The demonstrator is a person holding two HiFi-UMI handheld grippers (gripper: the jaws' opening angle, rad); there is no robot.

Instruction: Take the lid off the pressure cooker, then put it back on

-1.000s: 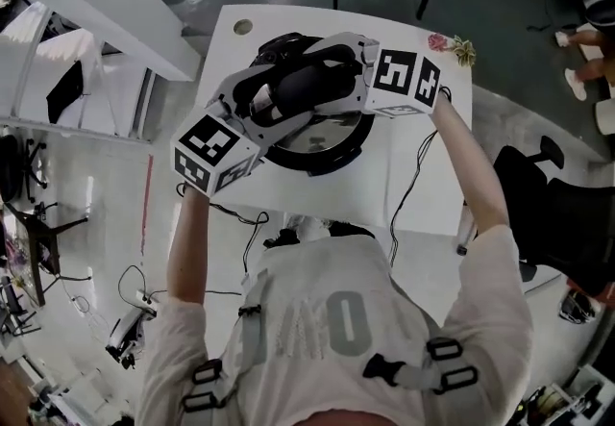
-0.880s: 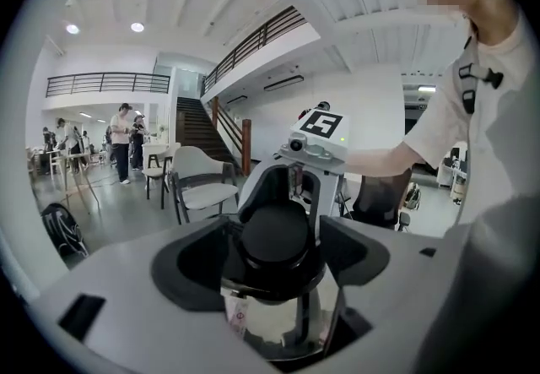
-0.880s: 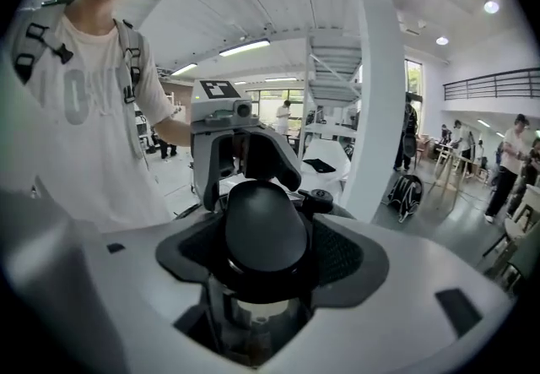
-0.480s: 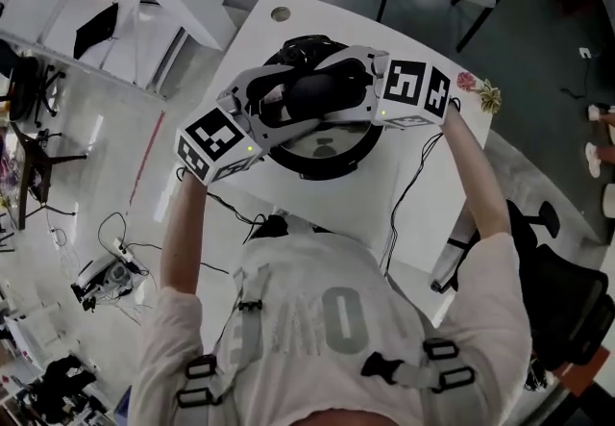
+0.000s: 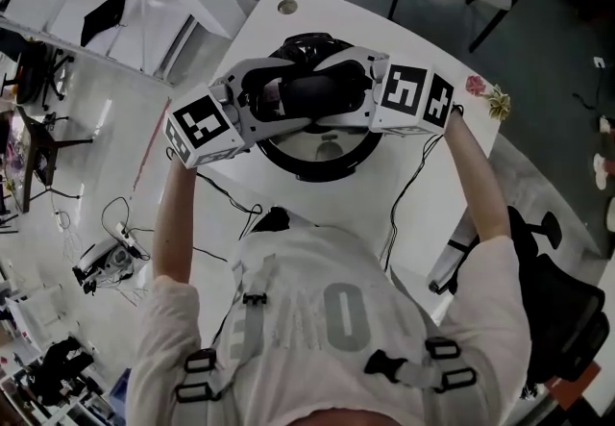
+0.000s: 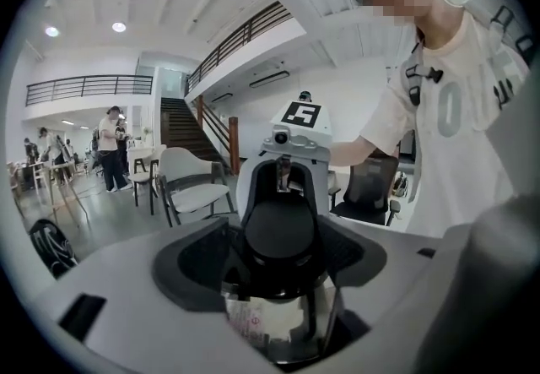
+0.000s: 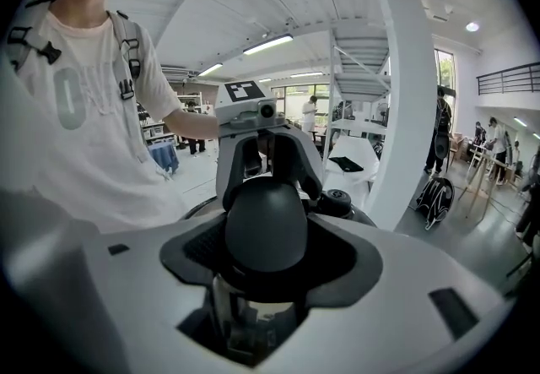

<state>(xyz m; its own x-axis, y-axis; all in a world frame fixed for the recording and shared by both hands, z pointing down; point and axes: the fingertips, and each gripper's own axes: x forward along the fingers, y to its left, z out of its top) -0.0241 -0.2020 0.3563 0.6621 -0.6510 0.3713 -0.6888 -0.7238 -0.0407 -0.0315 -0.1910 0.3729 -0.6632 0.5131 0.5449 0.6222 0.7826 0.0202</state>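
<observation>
Head view puts the pressure cooker [image 5: 271, 147] in the middle of the white bench [image 5: 360, 198], right in front of the person. I have both tools meeting over it from opposite sides. The left gripper [image 5: 279, 99] comes in from the left, the right gripper [image 5: 351, 92] from the right, marker cubes outward. Between them runs the black handle [image 5: 312, 89] of the lid [image 5: 327, 147], and each tool has one end of it.

Left gripper view now: the rounded black end of the handle fills the gap between the jaws. They've just been closing and the pads are against it, with steel showing below. Right gripper view, same story: jaws have just come in and are clamped on the other end. The lid is over the pot, though from up here I can't tell whether it's fully seated.
</observation>
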